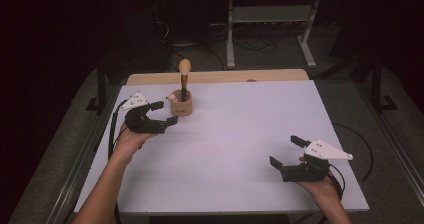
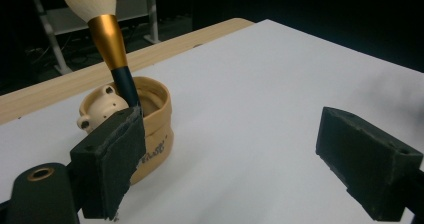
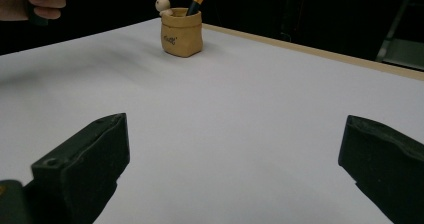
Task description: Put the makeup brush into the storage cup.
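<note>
A tan sack-shaped pot [image 1: 181, 106] with a tiny bear figure [image 1: 172, 98] on its rim stands at the table's far left. A makeup brush [image 1: 184, 73] with a cream head, gold ferrule and dark handle stands upright in it. My left gripper [image 1: 165, 112] is open just left of the pot, and holds nothing. In the left gripper view the pot [image 2: 156, 143] and brush [image 2: 106, 31] sit behind the left jaw, with the gripper [image 2: 240, 169] open. My right gripper [image 1: 287, 151] is open and empty near the front right. From the right gripper [image 3: 235, 169] the pot [image 3: 181, 34] looks far off.
The white table top [image 1: 235, 144] has a wooden strip [image 1: 220, 77] along its far edge. Beyond it, a metal stand [image 1: 270, 29] and cables lie on the dark floor. A hand [image 3: 40, 1] with the other gripper appears at the top left of the right gripper view.
</note>
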A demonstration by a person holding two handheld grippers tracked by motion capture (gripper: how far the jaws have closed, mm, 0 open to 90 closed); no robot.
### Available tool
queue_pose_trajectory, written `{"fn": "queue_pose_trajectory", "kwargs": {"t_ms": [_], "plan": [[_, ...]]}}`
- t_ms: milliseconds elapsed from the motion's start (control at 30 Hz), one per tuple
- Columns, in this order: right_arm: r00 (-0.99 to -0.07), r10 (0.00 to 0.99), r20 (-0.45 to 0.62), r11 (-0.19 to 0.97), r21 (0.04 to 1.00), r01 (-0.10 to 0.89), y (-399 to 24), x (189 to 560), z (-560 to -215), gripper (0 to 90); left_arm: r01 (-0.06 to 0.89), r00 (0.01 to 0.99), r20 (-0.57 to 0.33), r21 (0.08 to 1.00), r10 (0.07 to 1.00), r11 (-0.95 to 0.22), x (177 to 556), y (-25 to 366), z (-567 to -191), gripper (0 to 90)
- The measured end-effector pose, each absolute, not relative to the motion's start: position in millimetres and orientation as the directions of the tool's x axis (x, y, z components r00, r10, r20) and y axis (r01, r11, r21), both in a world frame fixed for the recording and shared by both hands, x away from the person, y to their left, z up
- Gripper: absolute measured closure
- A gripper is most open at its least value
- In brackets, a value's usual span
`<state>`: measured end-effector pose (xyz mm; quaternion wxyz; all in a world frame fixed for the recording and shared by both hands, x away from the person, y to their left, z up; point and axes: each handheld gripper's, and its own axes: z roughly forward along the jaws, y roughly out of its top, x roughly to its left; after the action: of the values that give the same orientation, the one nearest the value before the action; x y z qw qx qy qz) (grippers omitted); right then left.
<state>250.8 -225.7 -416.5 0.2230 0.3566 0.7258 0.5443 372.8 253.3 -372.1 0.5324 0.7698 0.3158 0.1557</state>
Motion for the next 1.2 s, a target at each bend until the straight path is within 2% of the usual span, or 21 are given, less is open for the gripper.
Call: {"fn": "queue_pose_trajectory", "kwargs": {"t_ms": [700, 1200], "plan": [[-0.642, 0.765, 0.060, 0.152, 0.951, 0.270, -227.4, 251.1, -415.9, 0.0, 0.286, 0.784, -0.096, 0.933, 0.613, -0.220, 324.7, 256.9, -383.0, 12.1], [-0.649, 0.757, 0.080, 0.141, 0.949, 0.282, -224.5, 254.9, -415.5, 0.0, 0.268, 0.776, -0.095, 0.945, 0.624, -0.189, 299.8, 267.5, -390.2, 12.0]]}}
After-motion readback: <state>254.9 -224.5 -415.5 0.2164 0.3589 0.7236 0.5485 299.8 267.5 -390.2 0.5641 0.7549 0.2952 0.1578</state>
